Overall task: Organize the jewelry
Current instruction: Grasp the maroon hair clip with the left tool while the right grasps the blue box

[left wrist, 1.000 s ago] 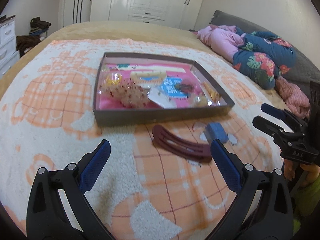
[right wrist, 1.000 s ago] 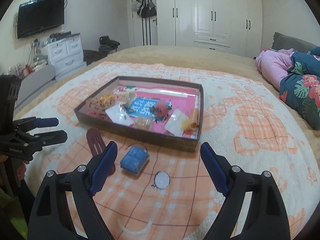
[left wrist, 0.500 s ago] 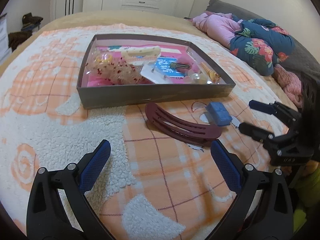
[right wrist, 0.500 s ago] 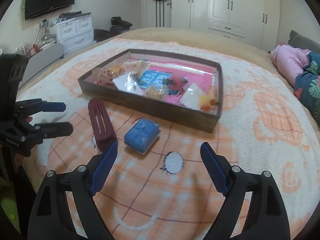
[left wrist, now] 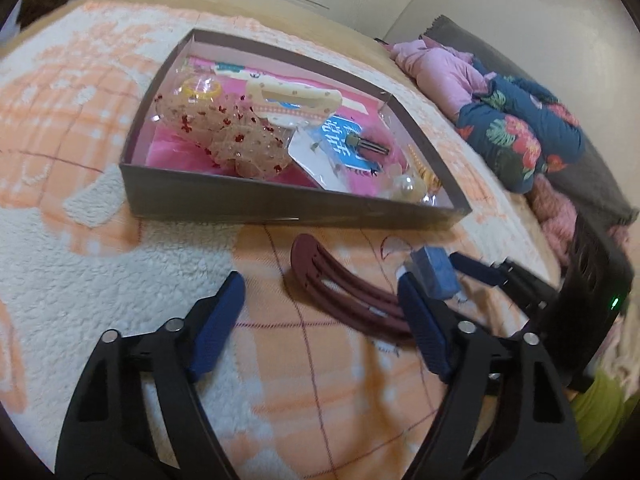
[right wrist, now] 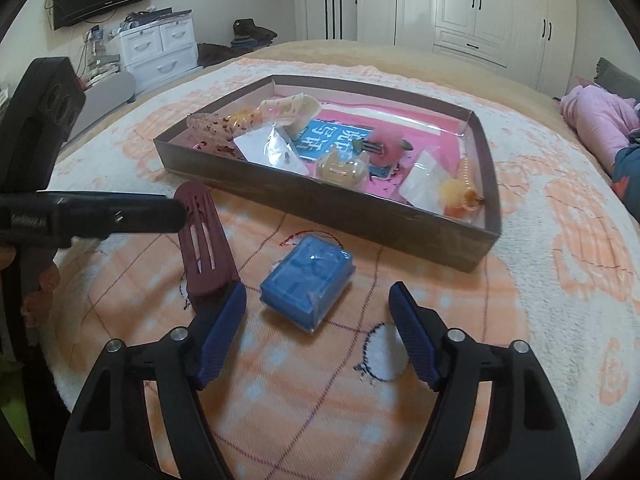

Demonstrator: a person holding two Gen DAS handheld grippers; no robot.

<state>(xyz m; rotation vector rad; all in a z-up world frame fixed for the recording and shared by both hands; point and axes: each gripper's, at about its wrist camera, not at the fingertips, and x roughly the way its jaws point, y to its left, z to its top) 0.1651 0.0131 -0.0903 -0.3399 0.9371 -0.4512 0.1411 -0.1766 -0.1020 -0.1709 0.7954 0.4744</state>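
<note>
Bed (right wrist: 540,280) with orange-white blanket. Left gripper (left wrist: 320,316) low over maroon clip (left wrist: 344,296), jaws wide, empty. Right gripper (right wrist: 320,320) low before blue box (right wrist: 308,284), jaws wide, empty. One tray (right wrist: 320,208) beyond both, holding mixed jewelry and packets. Clip and box lie outside the tray, one each

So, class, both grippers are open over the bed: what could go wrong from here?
1. The hair clip and blue box lie close together, so the left gripper and right gripper could collide.
2. The soft blanket may give under a grasp.
</note>
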